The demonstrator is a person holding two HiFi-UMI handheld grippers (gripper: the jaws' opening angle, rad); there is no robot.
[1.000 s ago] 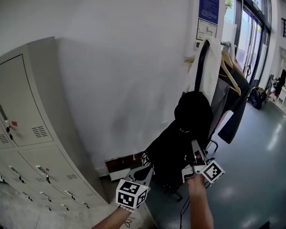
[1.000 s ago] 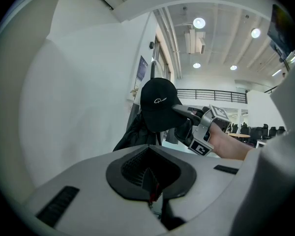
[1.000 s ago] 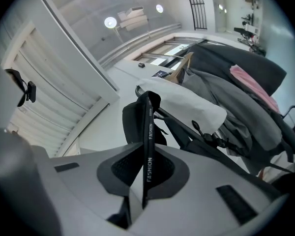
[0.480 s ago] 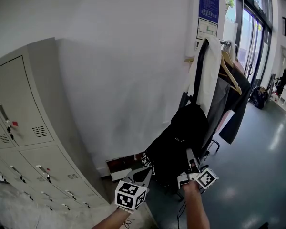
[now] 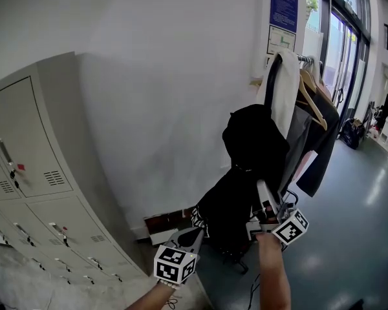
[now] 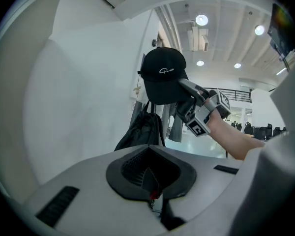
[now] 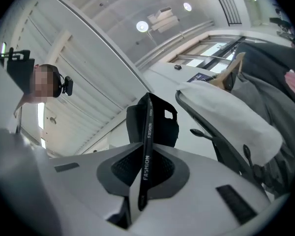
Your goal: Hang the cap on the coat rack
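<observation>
The right gripper point(image 5: 264, 187) is clamping the cap point(image 5: 252, 137) by its brim, holding it beside the coat rack point(image 5: 269, 92). The left gripper point(image 5: 194, 231) is hovering lower than the rack, jaws together, empty.

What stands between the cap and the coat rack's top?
Nothing visible stands between them. The cap, clamped by its brim in the jaws of the right gripper, is up beside the coat rack. But a white garment drapes over the rack's near end and wooden hangers crowd the rail; no bare hook shows.
</observation>
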